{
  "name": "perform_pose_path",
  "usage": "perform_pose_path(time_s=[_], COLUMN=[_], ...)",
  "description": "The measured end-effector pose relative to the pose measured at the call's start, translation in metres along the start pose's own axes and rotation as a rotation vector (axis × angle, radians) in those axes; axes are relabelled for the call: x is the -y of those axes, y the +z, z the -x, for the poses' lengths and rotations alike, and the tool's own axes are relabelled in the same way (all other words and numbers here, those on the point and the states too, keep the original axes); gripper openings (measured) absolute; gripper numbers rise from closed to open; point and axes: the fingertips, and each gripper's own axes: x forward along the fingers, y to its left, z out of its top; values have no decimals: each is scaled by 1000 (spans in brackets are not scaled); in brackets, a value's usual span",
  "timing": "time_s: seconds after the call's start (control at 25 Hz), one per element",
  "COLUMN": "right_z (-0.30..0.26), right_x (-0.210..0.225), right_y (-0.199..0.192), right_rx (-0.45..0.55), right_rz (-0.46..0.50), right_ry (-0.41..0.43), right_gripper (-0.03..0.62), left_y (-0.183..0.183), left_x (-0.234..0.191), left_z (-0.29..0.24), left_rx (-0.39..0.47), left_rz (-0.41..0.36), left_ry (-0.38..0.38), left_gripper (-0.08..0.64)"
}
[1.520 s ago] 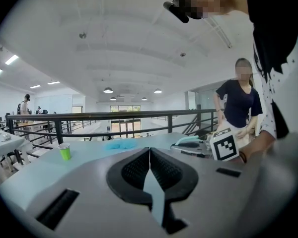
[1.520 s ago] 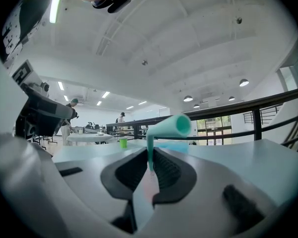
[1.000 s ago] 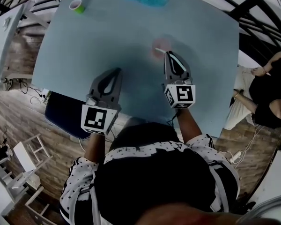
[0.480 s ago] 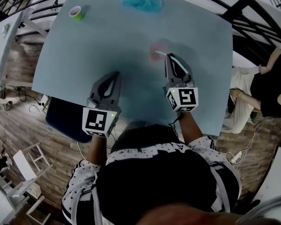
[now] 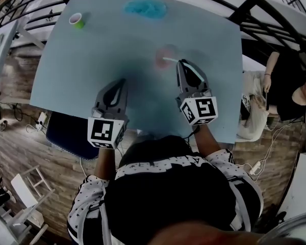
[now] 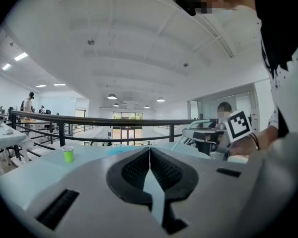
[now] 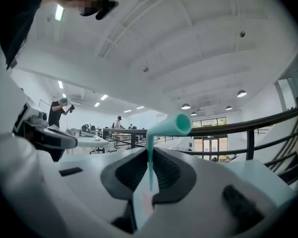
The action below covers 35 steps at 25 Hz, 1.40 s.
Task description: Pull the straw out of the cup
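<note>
Two grippers over table (image 5: 81,60) | right gripper (image 7: 150,150): jaws pinched on teal straw (image 7: 169,126), bent end above them | straw meets blurred pink cup (image 5: 164,55), upper centre of head view | left gripper (image 6: 149,150): jaws together, nothing held, lower left | green cup (image 5: 75,19): table's upper-left corner

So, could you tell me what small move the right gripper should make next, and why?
Probably raise the right gripper straight up, slowly: its jaws are closed on the teal straw, whose lower end seems to sit in the pink cup. The left gripper is shut and empty, so nothing steadies the cup.
</note>
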Motion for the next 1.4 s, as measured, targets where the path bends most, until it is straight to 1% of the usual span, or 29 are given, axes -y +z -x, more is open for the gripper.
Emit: perform_pose_path(time_s=[0.08, 0.28, 0.84, 1.08, 1.4], right_z=[3, 12, 35, 38, 41], right_x=[-1, -9, -13, -15, -14], right_y=[10, 31, 63, 65, 65], right_rx=[14, 48, 96, 102, 104], right_rz=[-15, -17, 17, 42, 52], right_ry=[3, 17, 15, 9, -1], right_gripper=[46, 46, 46, 44, 44], left_y=[2, 9, 24, 24, 24], left_x=[0, 3, 16, 17, 19], left_z=[0, 5, 3, 4, 5], left_rx=[8, 26, 63, 63, 61], left_rz=[1, 1, -26, -29, -29], left_ry=[-3, -17, -61, -70, -74], left_gripper=[14, 14, 14, 14, 14])
